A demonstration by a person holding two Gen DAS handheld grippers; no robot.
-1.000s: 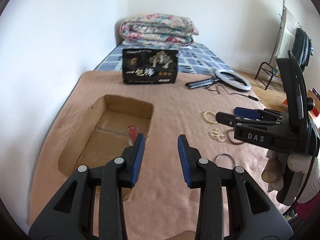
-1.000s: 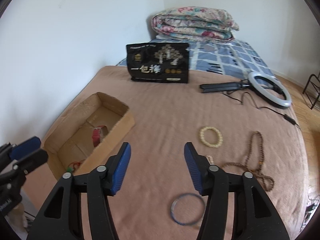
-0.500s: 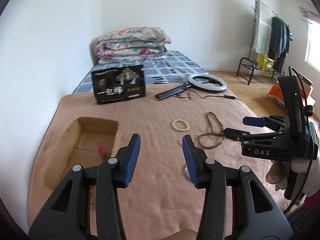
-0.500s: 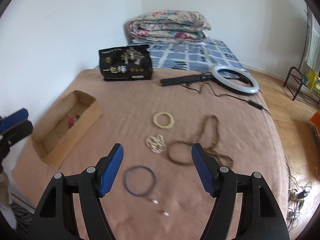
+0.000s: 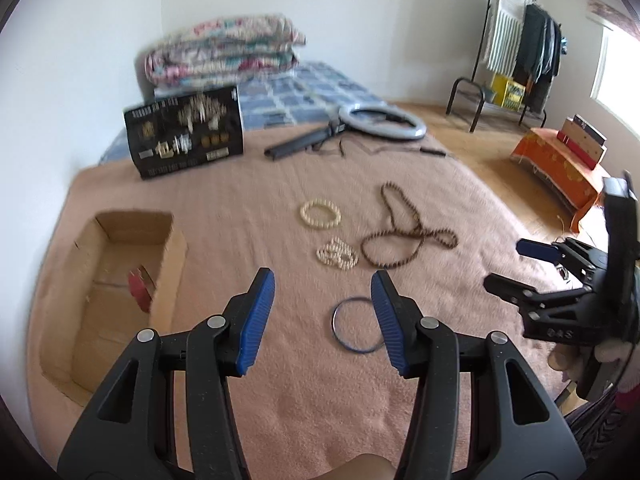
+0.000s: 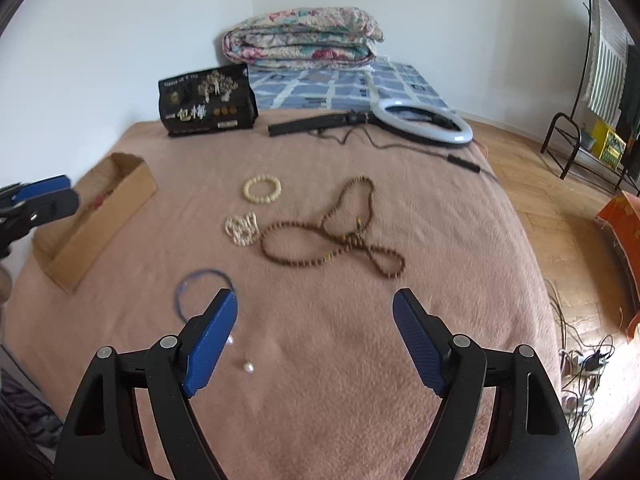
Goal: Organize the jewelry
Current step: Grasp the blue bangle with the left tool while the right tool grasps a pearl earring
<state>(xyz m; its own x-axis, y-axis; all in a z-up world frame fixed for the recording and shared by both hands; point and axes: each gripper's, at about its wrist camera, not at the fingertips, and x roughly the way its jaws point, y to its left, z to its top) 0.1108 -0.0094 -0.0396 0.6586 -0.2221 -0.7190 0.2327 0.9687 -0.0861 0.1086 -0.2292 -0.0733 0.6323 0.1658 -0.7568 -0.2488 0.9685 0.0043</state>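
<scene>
Jewelry lies on a pink blanket [image 6: 320,360]: a cream bead bracelet [image 6: 262,189] [image 5: 320,213], a small pearl cluster [image 6: 241,229] [image 5: 337,254], a long brown bead necklace [image 6: 340,232] [image 5: 400,232], a blue bangle [image 6: 200,292] [image 5: 354,330] and a loose pearl [image 6: 248,367]. An open cardboard box [image 5: 120,292] [image 6: 96,216] at the left holds a red item [image 5: 140,288]. My left gripper [image 5: 322,308] is open and empty above the bangle. My right gripper [image 6: 314,328] is wide open and empty, near the blanket's front; it also shows in the left wrist view [image 5: 516,268].
A black printed box [image 6: 206,102] stands at the far edge with a ring light and its stand [image 6: 420,120] beside it. A folded quilt [image 6: 300,36] lies behind. Wooden floor, a clothes rack [image 5: 512,60] and an orange-covered box [image 5: 560,160] are to the right.
Both views have swung right, from the cardboard box toward the jewelry. The right gripper has opened wider. The left gripper has opened a little and now hovers over the blue bangle.
</scene>
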